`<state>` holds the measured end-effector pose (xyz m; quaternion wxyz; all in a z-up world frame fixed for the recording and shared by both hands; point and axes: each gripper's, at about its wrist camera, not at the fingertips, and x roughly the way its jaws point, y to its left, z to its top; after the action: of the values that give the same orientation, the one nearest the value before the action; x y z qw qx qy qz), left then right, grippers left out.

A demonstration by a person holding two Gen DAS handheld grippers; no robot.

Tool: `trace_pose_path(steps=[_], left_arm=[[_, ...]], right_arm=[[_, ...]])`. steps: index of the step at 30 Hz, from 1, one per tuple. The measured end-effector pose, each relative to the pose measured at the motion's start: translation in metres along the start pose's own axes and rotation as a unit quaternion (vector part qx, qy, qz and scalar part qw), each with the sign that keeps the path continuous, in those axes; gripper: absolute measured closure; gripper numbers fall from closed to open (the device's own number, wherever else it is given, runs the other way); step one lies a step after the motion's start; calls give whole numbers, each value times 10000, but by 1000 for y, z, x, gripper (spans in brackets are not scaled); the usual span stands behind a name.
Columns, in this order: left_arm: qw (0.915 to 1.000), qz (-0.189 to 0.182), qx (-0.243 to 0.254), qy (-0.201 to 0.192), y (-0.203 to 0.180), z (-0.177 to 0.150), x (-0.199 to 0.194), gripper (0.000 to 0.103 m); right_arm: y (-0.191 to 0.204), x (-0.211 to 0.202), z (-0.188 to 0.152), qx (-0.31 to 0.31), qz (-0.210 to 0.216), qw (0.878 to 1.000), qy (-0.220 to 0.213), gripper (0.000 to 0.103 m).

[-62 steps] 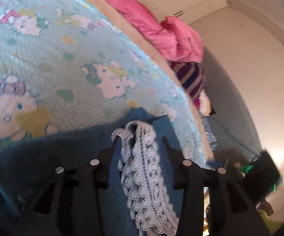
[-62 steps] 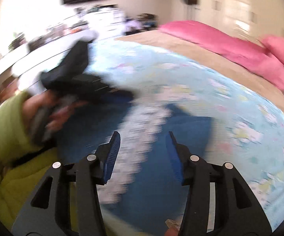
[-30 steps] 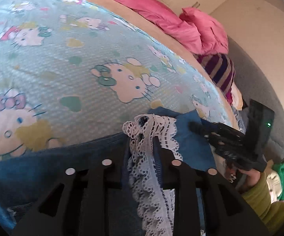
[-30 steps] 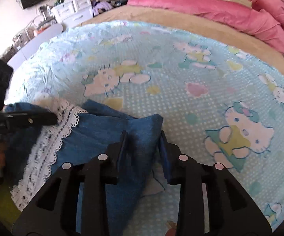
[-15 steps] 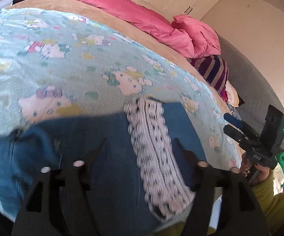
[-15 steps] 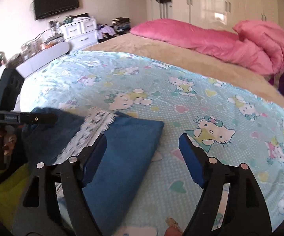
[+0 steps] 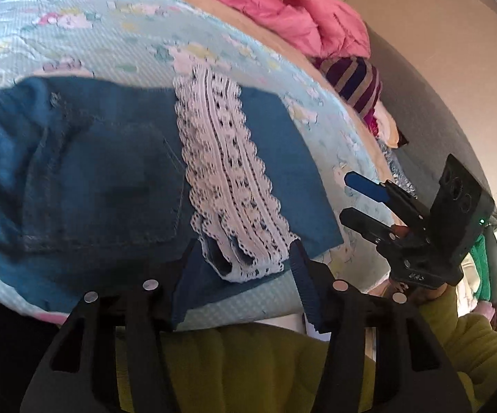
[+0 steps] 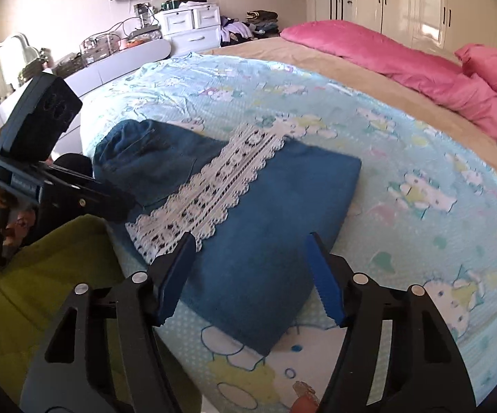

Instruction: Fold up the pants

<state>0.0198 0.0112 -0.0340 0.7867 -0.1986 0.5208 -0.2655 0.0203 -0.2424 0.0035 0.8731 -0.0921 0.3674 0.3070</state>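
In the left wrist view the left claw (image 7: pixel 241 265) gapes wide and empty, the folded pants (image 7: pixel 110 172) lying just ahead on the bed (image 7: pixel 76 34), apparently let go to rest flat. In the right wrist view the right claw (image 8: pixel 248 268) also stands wide just above them, lace strip (image 8: pixel 214 192) ahead to its left.
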Motion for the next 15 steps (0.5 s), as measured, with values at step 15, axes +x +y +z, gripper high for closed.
trace_pose_path(steps=[15], left_arm=[[9988, -134, -295, 363, -10, -1, 44, 79]], right_arm=[[0, 10, -21, 146, 176, 9997, 52, 44]])
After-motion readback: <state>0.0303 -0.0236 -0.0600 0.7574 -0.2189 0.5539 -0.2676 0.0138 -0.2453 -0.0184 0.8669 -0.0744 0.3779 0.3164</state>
